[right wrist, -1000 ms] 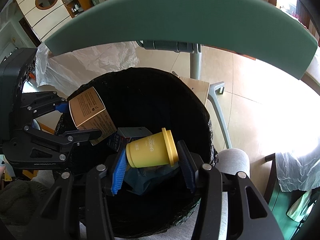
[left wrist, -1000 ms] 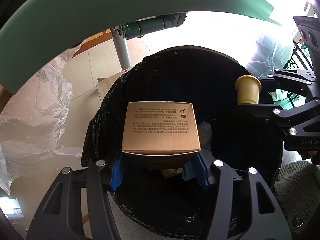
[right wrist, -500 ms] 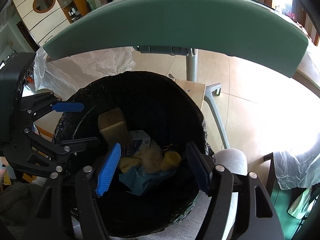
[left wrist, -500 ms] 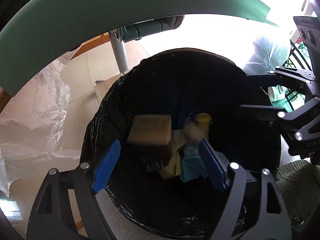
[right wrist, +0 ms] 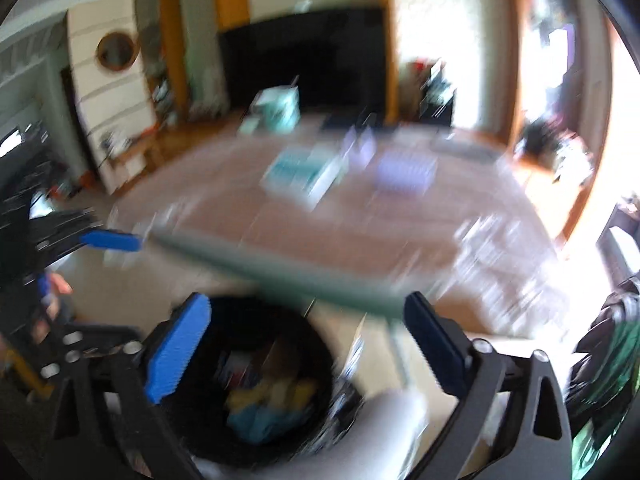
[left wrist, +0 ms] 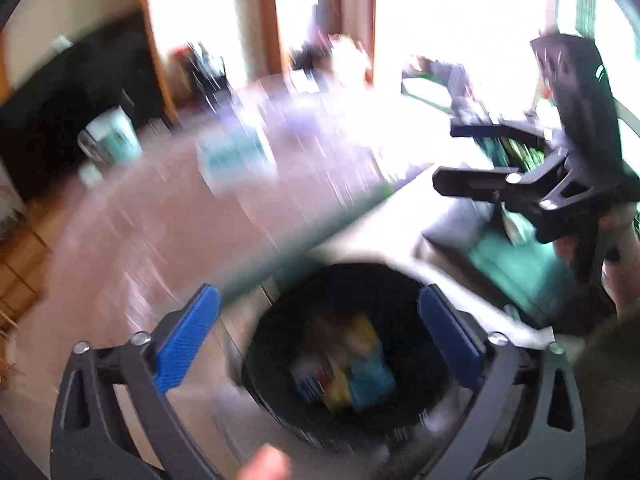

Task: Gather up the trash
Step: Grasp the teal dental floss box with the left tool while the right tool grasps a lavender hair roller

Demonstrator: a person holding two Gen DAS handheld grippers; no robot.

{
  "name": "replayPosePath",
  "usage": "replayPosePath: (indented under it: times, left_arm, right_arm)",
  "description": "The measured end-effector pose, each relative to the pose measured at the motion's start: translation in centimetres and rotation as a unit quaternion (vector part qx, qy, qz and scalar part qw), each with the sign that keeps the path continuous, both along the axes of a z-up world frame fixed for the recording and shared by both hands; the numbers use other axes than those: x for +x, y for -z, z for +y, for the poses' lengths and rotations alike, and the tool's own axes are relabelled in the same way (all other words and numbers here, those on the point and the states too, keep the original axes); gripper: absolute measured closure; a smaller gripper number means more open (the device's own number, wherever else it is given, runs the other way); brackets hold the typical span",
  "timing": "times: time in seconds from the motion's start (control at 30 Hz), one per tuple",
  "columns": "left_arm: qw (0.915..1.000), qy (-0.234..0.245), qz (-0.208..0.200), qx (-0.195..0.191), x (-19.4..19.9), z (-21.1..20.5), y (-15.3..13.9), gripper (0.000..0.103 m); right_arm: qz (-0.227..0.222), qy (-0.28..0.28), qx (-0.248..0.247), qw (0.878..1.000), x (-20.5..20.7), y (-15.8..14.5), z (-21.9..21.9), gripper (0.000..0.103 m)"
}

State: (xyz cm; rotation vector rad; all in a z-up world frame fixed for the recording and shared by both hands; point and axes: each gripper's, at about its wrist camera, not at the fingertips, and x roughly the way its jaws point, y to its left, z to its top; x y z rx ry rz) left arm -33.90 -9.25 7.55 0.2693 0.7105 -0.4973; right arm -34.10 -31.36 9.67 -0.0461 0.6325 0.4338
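Both grippers, left (left wrist: pixel 318 330) and right (right wrist: pixel 306 344), are opening with nothing between them above the bin (left wrist: pixel 400 292), whose trash (left wrist: pixel 352 364) lies inside, likely freeing them for more.

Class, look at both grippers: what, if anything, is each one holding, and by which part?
Nothing is held. The left gripper and right gripper have jaws opening with nothing between them, above the black bin.

A home's living and dining room. A green-edged table (right wrist: pixel 320 216) carries boxes, with a dark cabinet (right wrist: pixel 304 56) and wood-framed bright doorways (right wrist: pixel 432 40) far behind. Near, a black-lined bin (right wrist: pixel 256 380) stands on pale floor tiles.
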Motion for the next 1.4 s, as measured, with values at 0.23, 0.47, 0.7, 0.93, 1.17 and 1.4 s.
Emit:
replayPosePath:
  times: [0.23,0.47,0.7,0.93,1.17,1.4]
  left_arm:
    - [0.9860,-0.130,0.035,-0.098,8.3,1.9,-1.3,0.002]
    - [0.9886,-0.125,0.067,-0.051,14.6,-0.5,1.4,0.002]
    - [0.9894,-0.115,0.088,-0.013,18.8,-2.1,2.9,0.002]
    - [0.9880,-0.106,0.111,-0.003,21.2,-2.8,4.1,0.002]
    - [0.9854,-0.112,0.127,0.011,22.4,-3.2,4.8,0.002]
    - [0.9834,-0.113,0.141,0.008,23.3,-2.9,5.3,0.002]
  right_arm:
    - [0.025,0.087,0.013,0.996,10.1,-0.3,-2.1,0.004]
    - [0.092,0.082,-0.003,0.992,18.2,2.7,-0.2,0.004]
    - [0.123,0.080,-0.035,0.989,21.6,4.6,1.6,0.004]
    - [0.155,0.081,-0.041,0.984,23.7,5.8,2.0,0.004]
    - [0.189,0.088,-0.029,0.978,25.4,6.1,2.2,0.004]
    - [0.203,0.081,-0.031,0.975,26.4,6.5,2.7,0.004]
